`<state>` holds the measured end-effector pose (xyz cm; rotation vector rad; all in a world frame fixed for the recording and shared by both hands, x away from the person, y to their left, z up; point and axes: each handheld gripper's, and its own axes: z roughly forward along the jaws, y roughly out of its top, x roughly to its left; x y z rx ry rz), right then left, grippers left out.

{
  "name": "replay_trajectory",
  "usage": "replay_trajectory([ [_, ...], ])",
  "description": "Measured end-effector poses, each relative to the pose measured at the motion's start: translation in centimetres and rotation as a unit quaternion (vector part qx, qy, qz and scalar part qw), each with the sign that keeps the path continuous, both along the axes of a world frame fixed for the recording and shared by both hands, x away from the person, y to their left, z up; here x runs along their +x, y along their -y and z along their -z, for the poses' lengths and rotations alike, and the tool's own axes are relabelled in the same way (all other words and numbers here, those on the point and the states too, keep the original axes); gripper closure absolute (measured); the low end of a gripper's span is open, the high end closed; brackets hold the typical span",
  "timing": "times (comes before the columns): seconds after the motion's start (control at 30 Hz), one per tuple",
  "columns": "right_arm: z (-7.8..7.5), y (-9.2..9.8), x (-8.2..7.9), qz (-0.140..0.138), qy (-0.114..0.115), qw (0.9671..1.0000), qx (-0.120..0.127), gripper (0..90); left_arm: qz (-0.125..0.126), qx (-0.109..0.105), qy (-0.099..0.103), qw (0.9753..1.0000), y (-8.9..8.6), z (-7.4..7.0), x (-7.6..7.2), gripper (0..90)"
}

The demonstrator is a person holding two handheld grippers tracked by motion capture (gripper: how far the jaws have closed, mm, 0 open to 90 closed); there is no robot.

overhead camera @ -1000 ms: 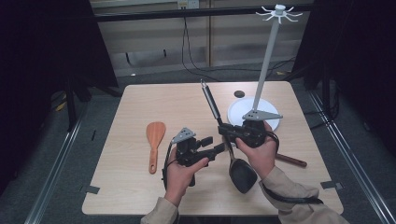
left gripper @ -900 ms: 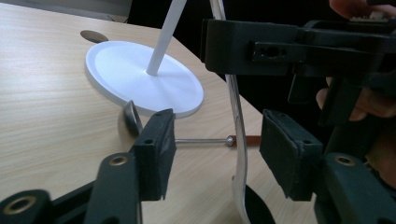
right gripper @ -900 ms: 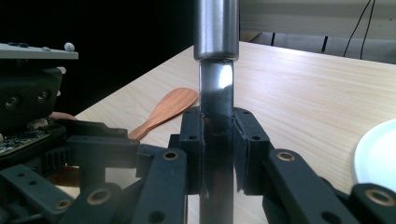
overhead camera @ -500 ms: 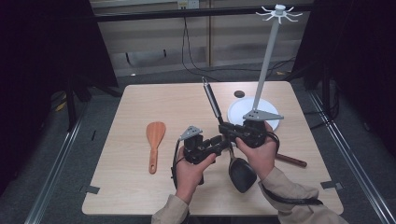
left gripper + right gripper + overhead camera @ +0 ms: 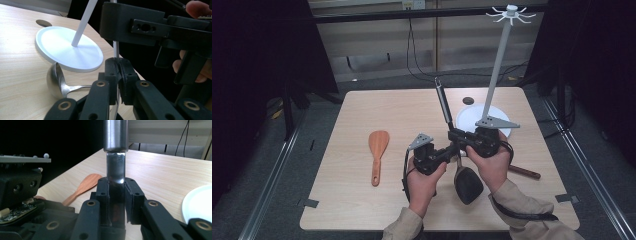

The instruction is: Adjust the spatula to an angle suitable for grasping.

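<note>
a: black-headed spatula with a long polished steel handle [image 5: 447, 120], that's the thing in hand. it is held up off the pale wooden desk [image 5: 362, 110] between both grippers, near the desk's middle, just in front of the white round base of the hanging stand [image 5: 472, 117].

b: which way does it run?

a: in the high view its long axis slants from the black head [image 5: 468, 184], low and close to the person, up and away to the handle's tip. the handle end points toward the far edge of the desk, leaning a little left.

b: and the fingers?

a: the right gripper [image 5: 117, 195] has its fingers clamped on the flat steel neck just below the thick round handle. the left gripper [image 5: 119, 75] has its fingers closed on the thin steel shank lower down, nearer the head.

b: how will it handle?

a: stiff and fairly light, i judge, but top-heavy at the handle and slick where the steel is polished. the flat neck seems the best hold, since the pads bite on it and it can't roll.

b: anything else about?

a: an orange wooden spatula [image 5: 377, 152] lies well apart to the left, and a steel ladle bowl [image 5: 56, 81] rests beside the white base.
</note>
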<state>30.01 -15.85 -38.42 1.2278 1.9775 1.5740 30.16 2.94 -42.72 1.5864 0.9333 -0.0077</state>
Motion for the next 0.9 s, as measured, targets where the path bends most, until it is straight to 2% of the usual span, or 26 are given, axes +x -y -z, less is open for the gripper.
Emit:
replay_trajectory([
  [0.1, -0.1, 0.0, -0.1, 0.001, 0.002, 1.0, -0.002, 75.9, -0.001, 0.004, 0.005, 1.0, 0.0, -0.2, 0.0, 87.9],
  [0.2, -0.1, 0.0, 0.0, -0.002, -0.002, 1.0, 0.002, 75.7, 0.001, 0.007, -0.004, 1.0, -0.1, -0.2, 0.0, 88.0],
  [0.33, 0.0, 0.1, 0.1, -0.009, -0.009, 0.9999, 0.004, 74.8, 0.008, 0.014, -0.004, 0.9999, -0.2, -0.2, 0.1, 88.2],
  [0.43, 0.1, 0.3, 0.2, -0.009, -0.007, 0.9999, 0.0, 64.1, 0.009, 0.013, -0.004, 0.9999, -0.5, -0.1, 0.2, 88.2],
  [0.47, 0.2, 0.3, 0.2, -0.011, -0.009, 0.9999, 0.002, 61.3, 0.007, 0.007, -0.005, 0.9999, -0.7, -0.2, 0.3, 88.2],
  [0.53, 0.3, 0.6, 0.2, -0.008, -0.001, 1.0, 0.001, 51.8, 0.005, 0.012, -0.005, 0.9999, -1.1, -0.3, 0.4, 88.2],
  [0.57, 0.3, 0.6, 0.2, -0.008, -0.001, 1.0, 0.001, 51.8, 0.005, 0.012, -0.005, 0.9999, -1.1, -0.3, 0.4, 88.2],
  [0.6, 0.4, 0.9, 0.3, -0.015, -0.003, 0.9999, 0.004, 44.1, 0.004, 0.01, -0.006, 0.9999, -1.5, -0.5, 0.5, 88.1],
  [0.67, 0.6, 1.2, 0.4, -0.02, -0.004, 0.9998, 0.008, 36.0, 0.005, 0.01, -0.006, 0.9999, -1.8, -0.6, 0.7, 88.2],
  [0.73, 0.8, 1.5, 0.3, -0.015, 0.01, 0.9998, -0.005, 30.8, 0.002, 0.013, -0.007, 0.9999, -2.1, -0.7, 0.7, 88.1],
  [0.8, 1.0, 1.9, 0.4, -0.016, 0.009, 0.9998, 0.0, 27.0, 0.004, 0.014, -0.006, 0.9999, -2.4, -0.6, 0.8, 88.1],
  [0.9, 1.2, 2.9, 0.3, -0.002, 0.022, 0.9998, -0.004, 22.8, 0.005, 0.009, -0.007, 0.9999, -2.6, -0.7, 0.9, 88.1],
])
